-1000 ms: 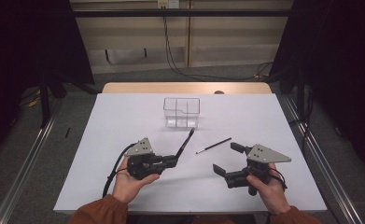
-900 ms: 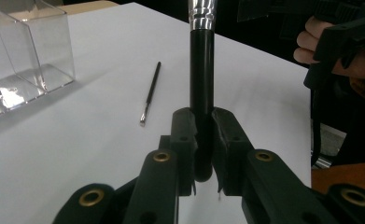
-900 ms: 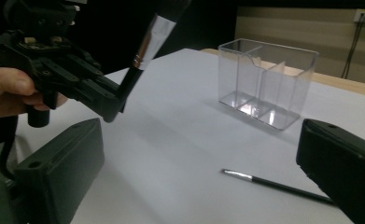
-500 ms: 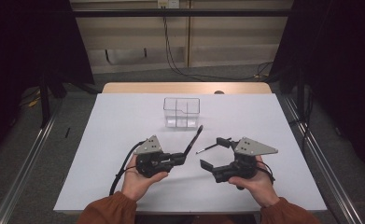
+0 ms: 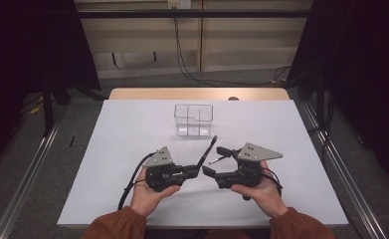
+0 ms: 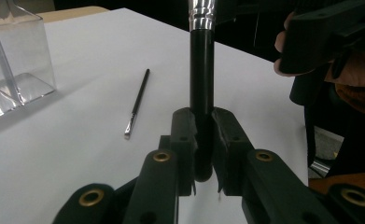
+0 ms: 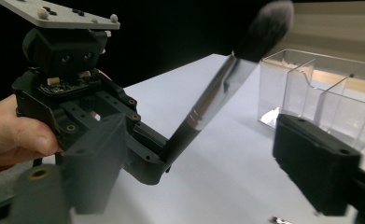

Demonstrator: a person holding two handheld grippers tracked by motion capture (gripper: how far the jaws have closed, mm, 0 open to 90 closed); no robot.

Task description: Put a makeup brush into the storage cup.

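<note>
Two grippers meet near the front middle of the white bench (image 5: 132, 129) in the high view. The left gripper (image 5: 194, 171) pinches the butt end of a large black brush (image 5: 207, 151), whose long axis slants up and away toward the clear divided box (image 5: 194, 119) farther back. The right gripper (image 5: 213, 160) sits just to the right of that brush, its fingers spread either side of the handle and just closing, not yet pressing on it as far as I can tell. A thin brush (image 5: 215, 160) lies flat on the bench under the right gripper.

From the left gripper view, the fingers (image 6: 185, 135) clamp the black handle (image 6: 202, 79) upright between them; a silver ferrule shows at the top. The thin brush (image 6: 137, 102) lies off to the left, its long axis pointing away, with the box (image 6: 17, 60) beyond.

From the right gripper view, the large brush (image 7: 217, 93) leans up and right out of the left gripper (image 7: 159, 163) to its dark bristles, so the right hand is the nearer one for a hand-over. One right finger (image 7: 315, 168) sits at lower right.

No brand, label or writing can be read.
</note>
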